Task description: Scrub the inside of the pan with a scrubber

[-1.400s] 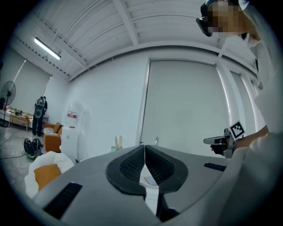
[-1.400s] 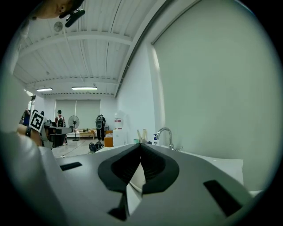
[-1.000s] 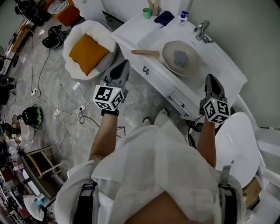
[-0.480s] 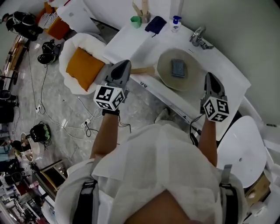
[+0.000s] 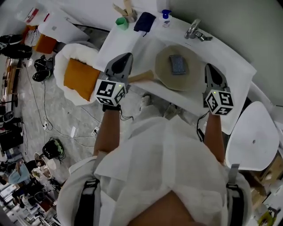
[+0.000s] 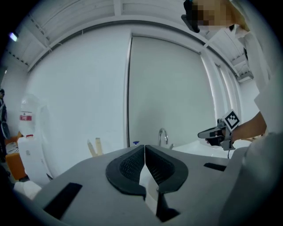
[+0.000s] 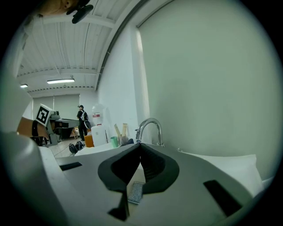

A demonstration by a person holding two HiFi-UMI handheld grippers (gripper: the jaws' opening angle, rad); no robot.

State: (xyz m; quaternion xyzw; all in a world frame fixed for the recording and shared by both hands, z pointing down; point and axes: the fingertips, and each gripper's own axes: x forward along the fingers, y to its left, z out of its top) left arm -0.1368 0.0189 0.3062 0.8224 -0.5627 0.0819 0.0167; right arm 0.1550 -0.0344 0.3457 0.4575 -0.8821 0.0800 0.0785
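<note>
A beige pan (image 5: 164,70) with a wooden handle (image 5: 141,77) lies in the white sink counter (image 5: 119,42). A grey-blue scrubber (image 5: 178,64) rests inside the pan. My left gripper (image 5: 127,55) is shut and empty, its tip just left of the handle. My right gripper (image 5: 207,66) is shut and empty too, just right of the pan's rim. In the left gripper view the jaws (image 6: 144,152) meet with nothing between them. The right gripper view shows closed jaws (image 7: 140,151), and the scrubber (image 7: 135,193) shows below them.
A faucet (image 5: 193,30) stands behind the pan. A green cup (image 5: 121,22), wooden utensils (image 5: 126,10), a dark cloth (image 5: 145,21) and a soap bottle (image 5: 166,13) line the counter's back. A white chair with an orange cushion (image 5: 76,78) is at left, a white stool (image 5: 253,137) at right.
Both grippers have moved forward to the counter: the left now reaches the pan's handle, the right the pan's right side. Both stayed shut.
</note>
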